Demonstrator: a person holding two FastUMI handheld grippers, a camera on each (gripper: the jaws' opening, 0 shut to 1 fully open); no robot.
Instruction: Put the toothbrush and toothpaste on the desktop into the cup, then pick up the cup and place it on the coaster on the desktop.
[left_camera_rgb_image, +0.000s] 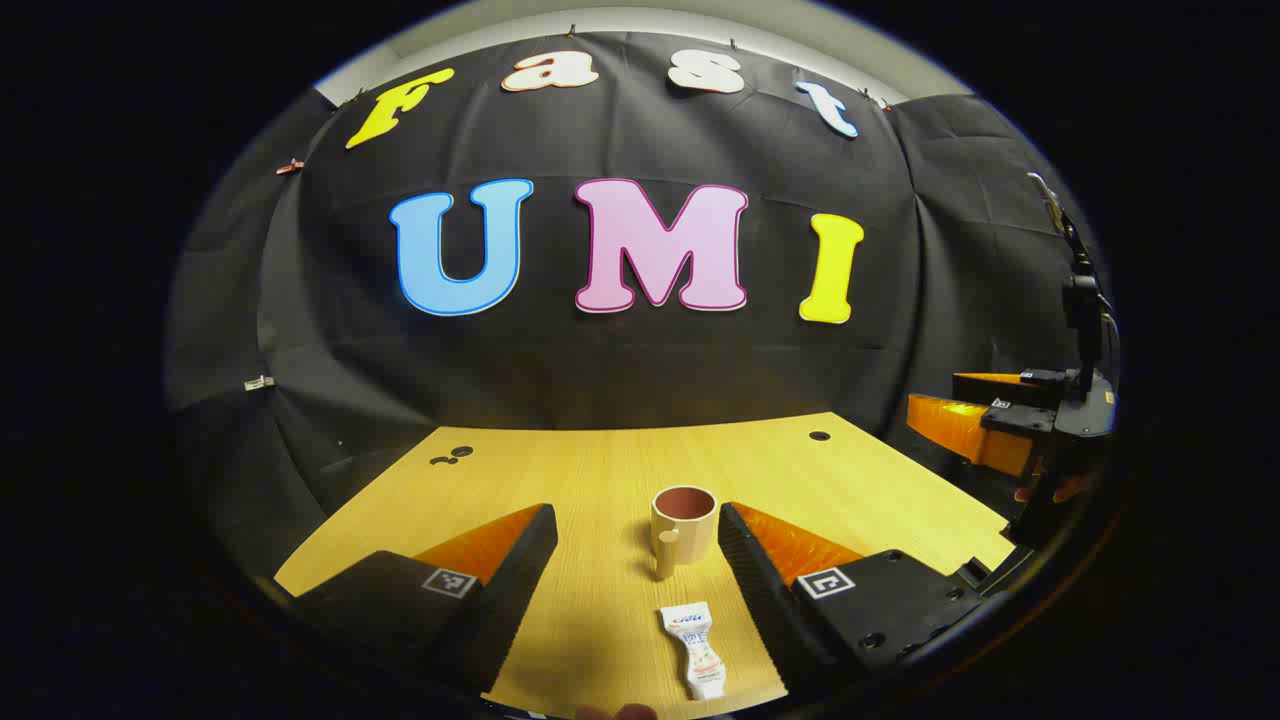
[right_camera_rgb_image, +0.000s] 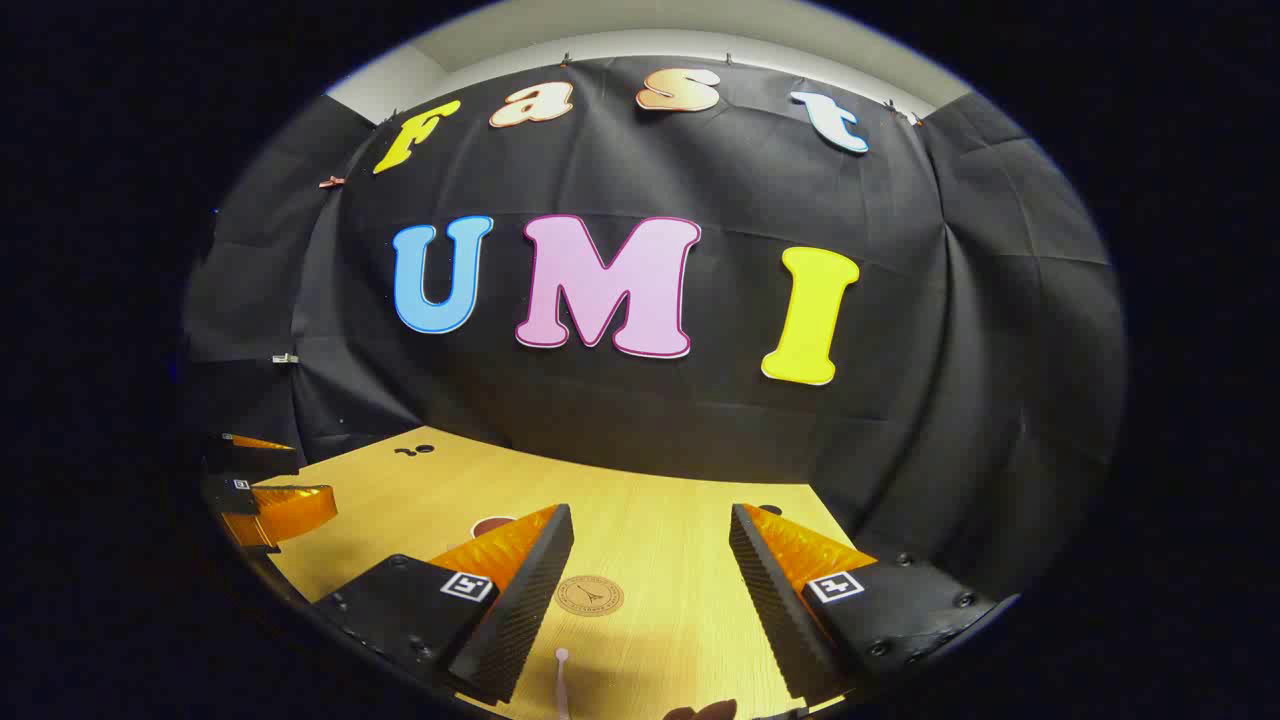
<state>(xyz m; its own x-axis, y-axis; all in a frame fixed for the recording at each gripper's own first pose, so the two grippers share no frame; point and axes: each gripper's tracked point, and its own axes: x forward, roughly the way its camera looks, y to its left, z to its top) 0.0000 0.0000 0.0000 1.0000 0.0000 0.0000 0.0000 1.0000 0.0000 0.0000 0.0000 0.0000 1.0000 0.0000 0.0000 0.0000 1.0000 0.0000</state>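
A cream cup (left_camera_rgb_image: 684, 527) with a dark inside stands upright on the wooden desktop (left_camera_rgb_image: 600, 470), ahead of my left gripper (left_camera_rgb_image: 637, 530), which is open above the desk. The white toothpaste tube (left_camera_rgb_image: 694, 648) lies flat between its fingers, close to the near edge. In the right gripper view, my right gripper (right_camera_rgb_image: 650, 530) is open over the desk. A round tan coaster (right_camera_rgb_image: 590, 595) lies between its fingers, and the pale toothbrush (right_camera_rgb_image: 562, 680) lies nearer the front edge. The cup's rim (right_camera_rgb_image: 490, 524) peeks out behind the right gripper's left finger.
The right gripper (left_camera_rgb_image: 1000, 420) and the hand holding it sit at the far right of the left gripper view. The left gripper (right_camera_rgb_image: 265, 490) appears at the left edge of the right gripper view. Small holes (left_camera_rgb_image: 820, 436) mark the desk's back edge, with black cloth behind.
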